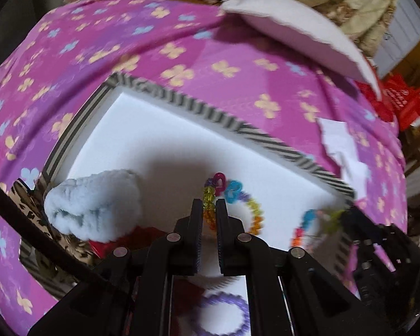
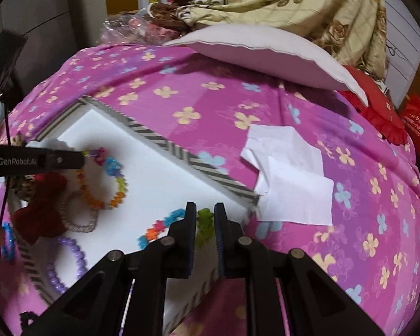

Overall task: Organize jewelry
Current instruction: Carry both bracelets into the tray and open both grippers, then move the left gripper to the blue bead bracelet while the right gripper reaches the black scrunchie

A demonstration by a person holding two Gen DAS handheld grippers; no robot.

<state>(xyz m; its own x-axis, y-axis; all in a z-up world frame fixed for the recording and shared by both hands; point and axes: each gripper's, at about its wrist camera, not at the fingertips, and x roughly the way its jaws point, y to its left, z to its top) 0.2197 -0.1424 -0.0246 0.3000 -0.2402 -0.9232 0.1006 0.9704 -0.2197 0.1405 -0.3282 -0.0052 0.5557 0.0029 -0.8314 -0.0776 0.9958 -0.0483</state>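
Observation:
A striped-rim box (image 1: 187,103) (image 2: 165,140) with a white foam floor lies on the pink flowered cloth. My left gripper (image 1: 209,203) is shut on a rainbow bead bracelet (image 1: 252,207) (image 2: 117,184) that hangs over the foam. My right gripper (image 2: 205,208) is shut on a second bracelet of bright flower-shaped beads (image 2: 204,224) (image 1: 308,221) at the box's right edge. In the box also lie a pale blue fluffy scrunchie (image 1: 95,204), a red bow (image 2: 42,207), a glittery band (image 2: 78,218) and a purple bead bracelet (image 2: 70,263) (image 1: 226,316).
White paper sheets (image 2: 288,179) (image 1: 341,145) lie on the cloth right of the box. A white pillow-like pad (image 2: 266,56) (image 1: 294,30) sits at the back, a beige floral blanket (image 2: 294,0) behind it, red bags (image 2: 417,123) at the far right.

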